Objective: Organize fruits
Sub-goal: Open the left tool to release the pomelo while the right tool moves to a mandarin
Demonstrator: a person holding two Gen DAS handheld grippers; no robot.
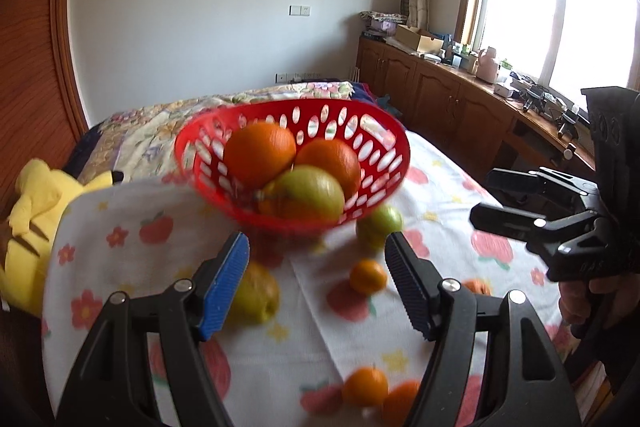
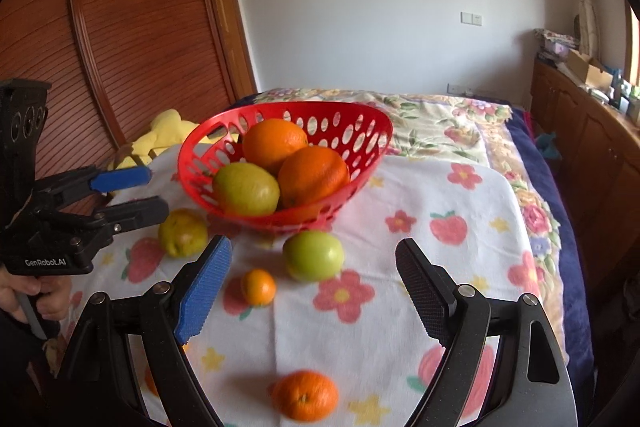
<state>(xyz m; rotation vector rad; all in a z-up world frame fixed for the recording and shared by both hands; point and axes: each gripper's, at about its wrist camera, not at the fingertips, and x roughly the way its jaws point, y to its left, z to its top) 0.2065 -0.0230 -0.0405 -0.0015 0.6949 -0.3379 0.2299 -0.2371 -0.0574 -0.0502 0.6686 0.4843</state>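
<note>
On the flowered blanket (image 2: 460,227), both grippers hung released, grasping nothing; the green apple (image 2: 313,255) at the red basket's (image 2: 360,131) six o'clock might roll if nudged.

Loose fruit (image 2: 313,255) before red basket (image 2: 360,183)

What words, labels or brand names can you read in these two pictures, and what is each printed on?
"GenRobot.AI": white lettering on the black body of the left hand-held gripper, in the right wrist view.
Embossed letters on the right hand-held gripper, in the left wrist view: too dark to read.
No other text shows.
</note>
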